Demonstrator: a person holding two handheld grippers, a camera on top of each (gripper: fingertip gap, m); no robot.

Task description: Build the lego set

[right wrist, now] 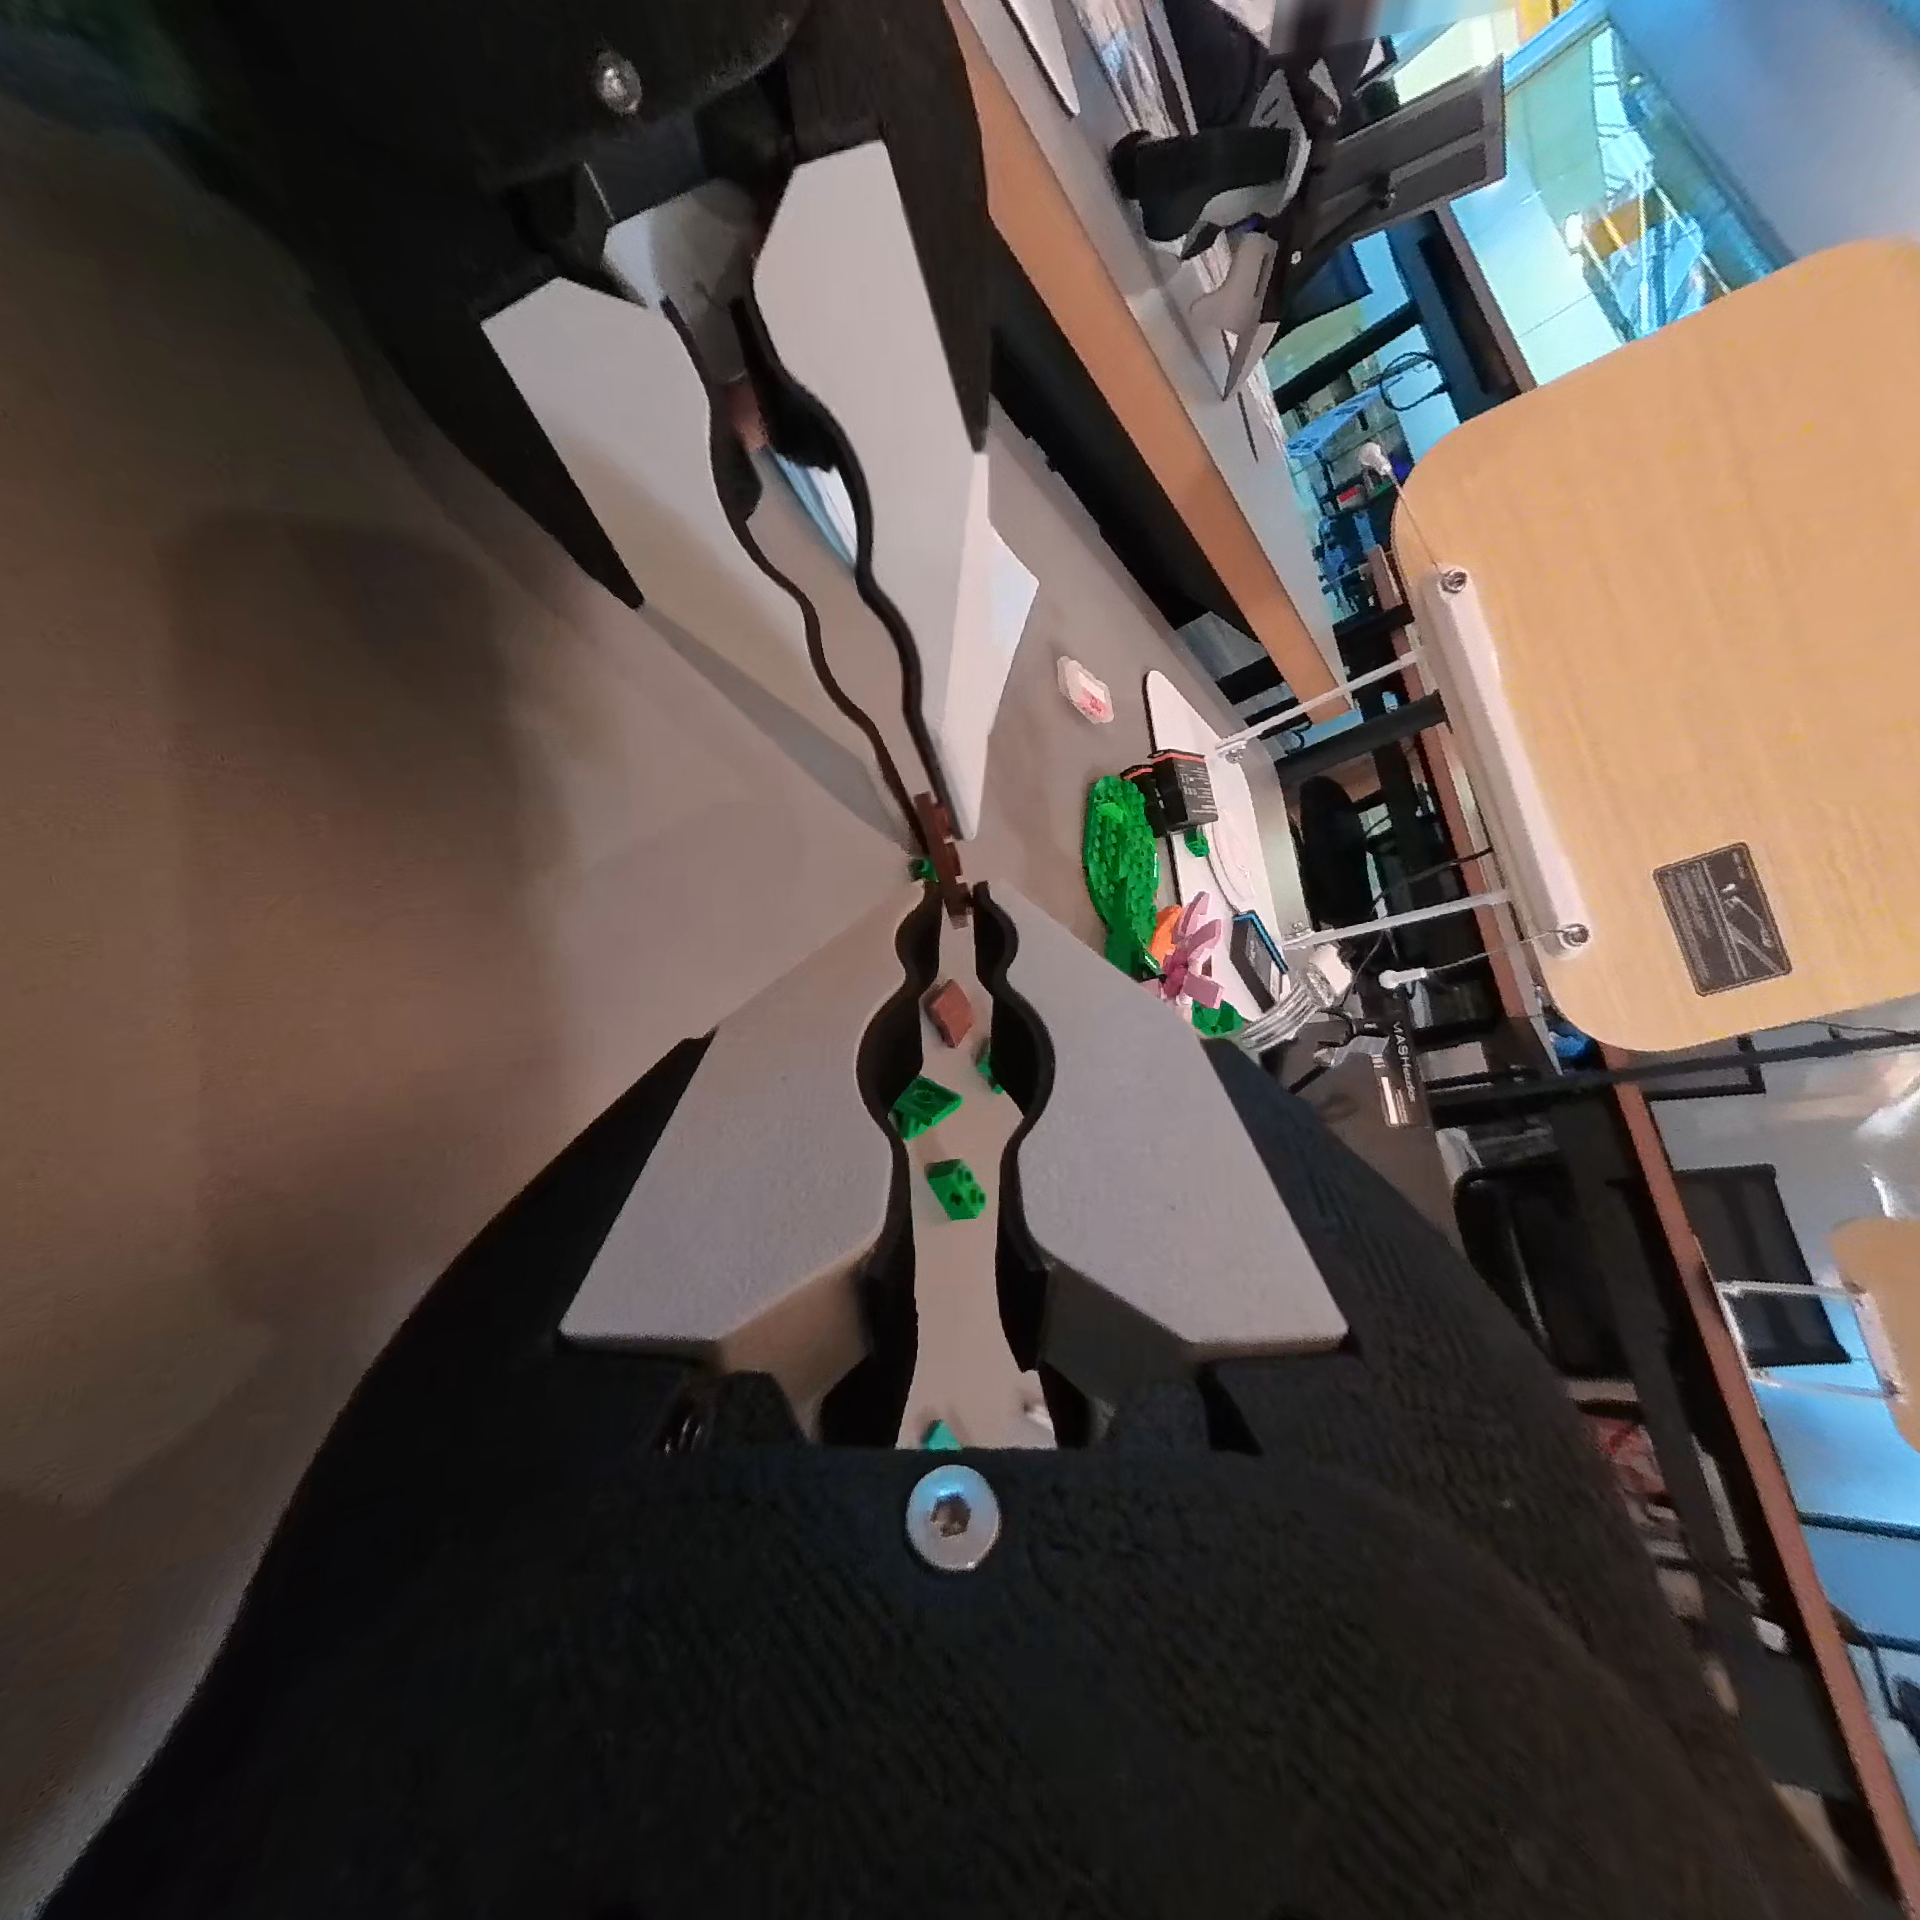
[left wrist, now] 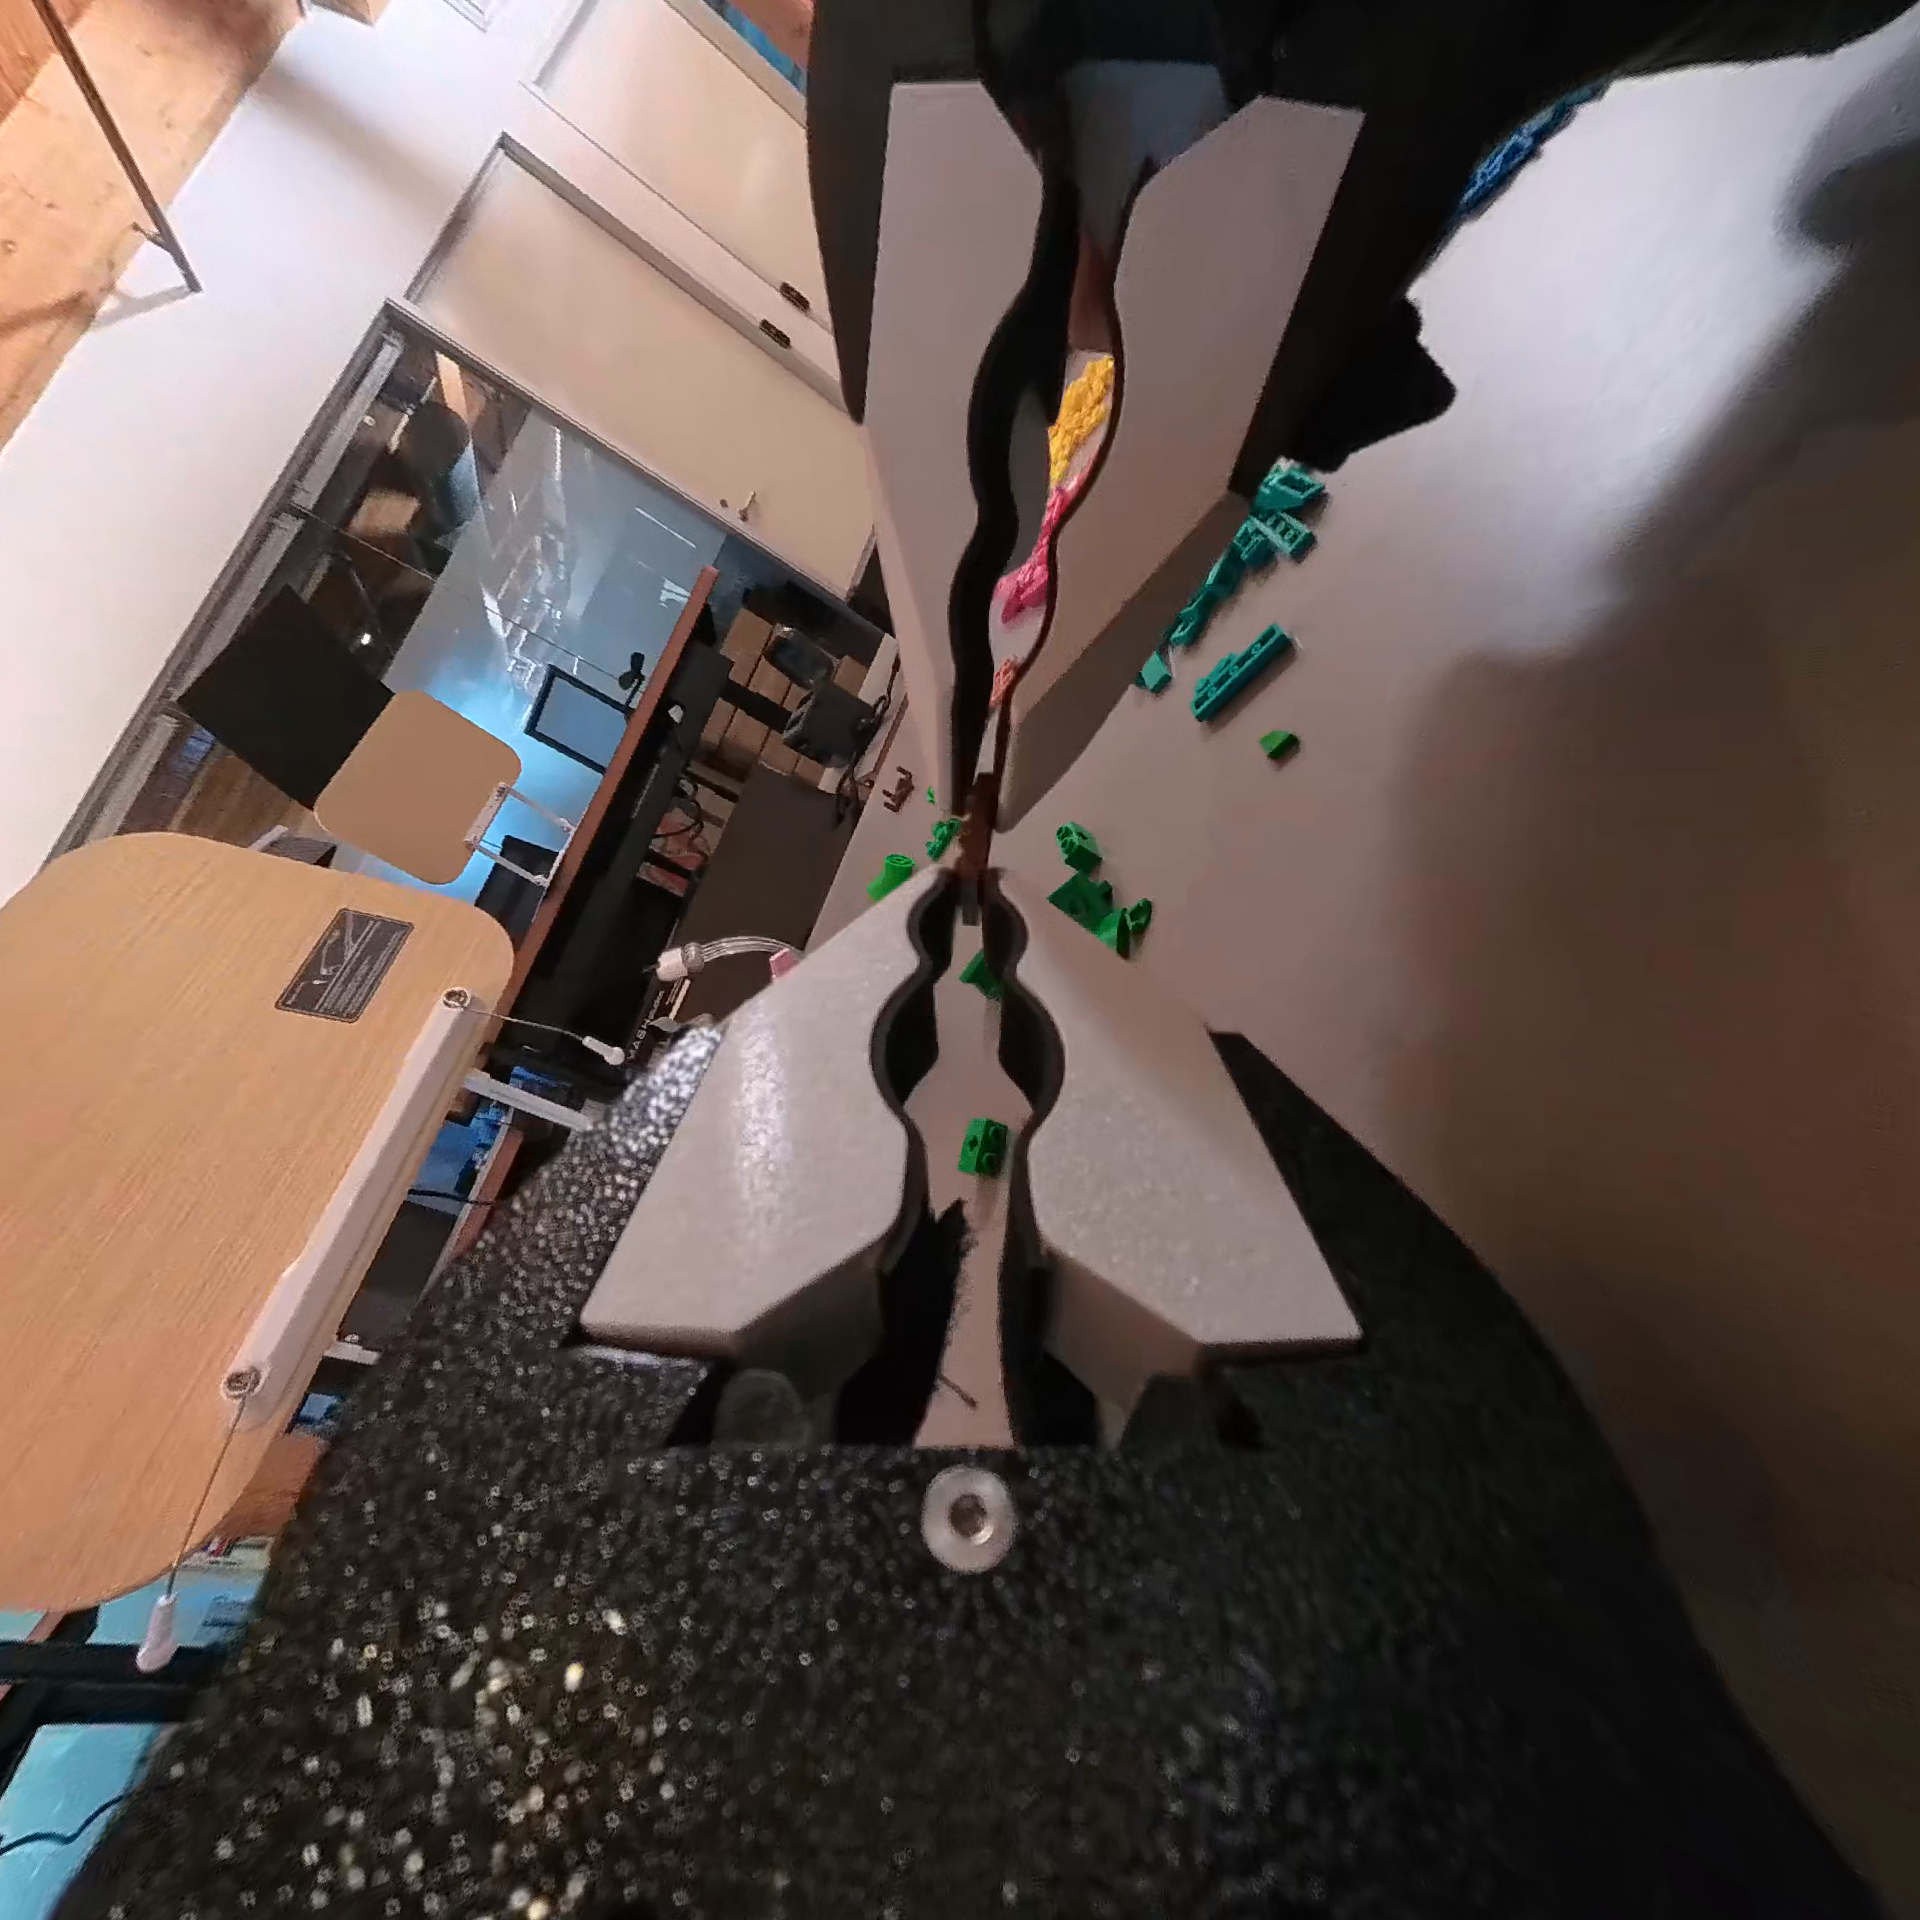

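Note:
The two grippers meet tip to tip above the grey table [left wrist: 1558,831]. My left gripper [left wrist: 975,902] is shut on a small dark brown lego piece [left wrist: 970,906]. My right gripper [right wrist: 961,906] is shut on a small brown lego piece [right wrist: 957,900]. In the left wrist view the right gripper [left wrist: 982,805] comes in from the top, holding its brown piece [left wrist: 981,826] against mine. In the right wrist view the left gripper [right wrist: 935,821] comes from the top with its brown piece [right wrist: 939,833]. The two pieces touch; I cannot see the joint clearly.
Loose green bricks [left wrist: 1086,899], teal pieces [left wrist: 1242,582], yellow pieces [left wrist: 1083,405] and pink pieces [left wrist: 1023,582] lie on the table. A green plate build [right wrist: 1122,862] with a pink flower [right wrist: 1190,956], a brown tile [right wrist: 951,1013] and green bricks [right wrist: 925,1107] lie nearby. Wooden chair backs [right wrist: 1662,623] stand beyond the edge.

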